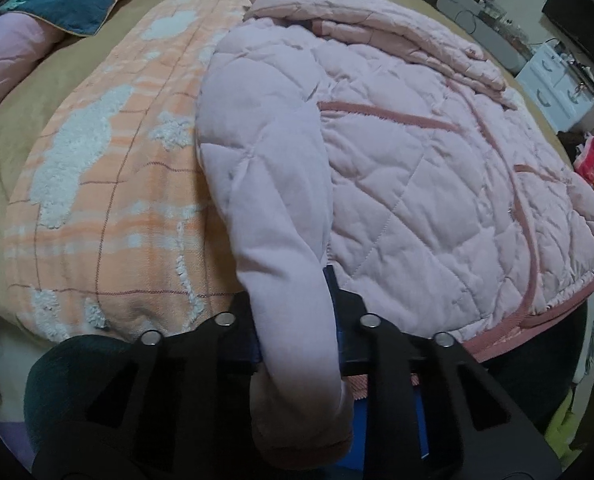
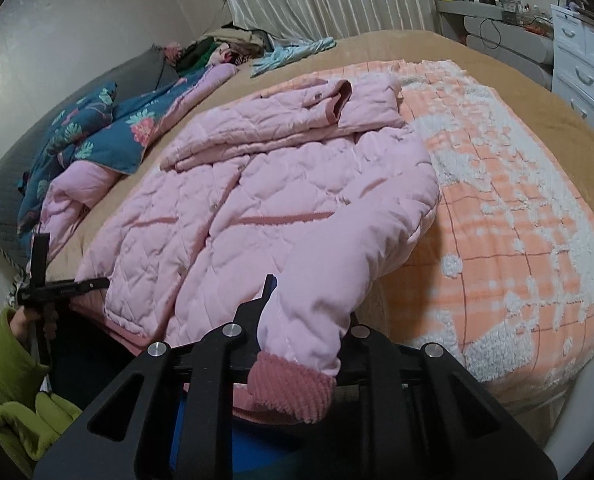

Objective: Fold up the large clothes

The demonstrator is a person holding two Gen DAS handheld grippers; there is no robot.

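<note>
Pink quilted jacket flat on orange blanket on bed; left claw clamps one sleeve, right claw clamps other sleeve near cuff.

A pale pink diamond-quilted jacket with darker pink ribbed cuffs lies on an orange-and-white checked blanket.

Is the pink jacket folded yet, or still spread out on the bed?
Mostly spread. The pink jacket lies flat across the orange blanket; only its far sleeve is folded over the body. The near sleeve still hangs off the side.
</note>
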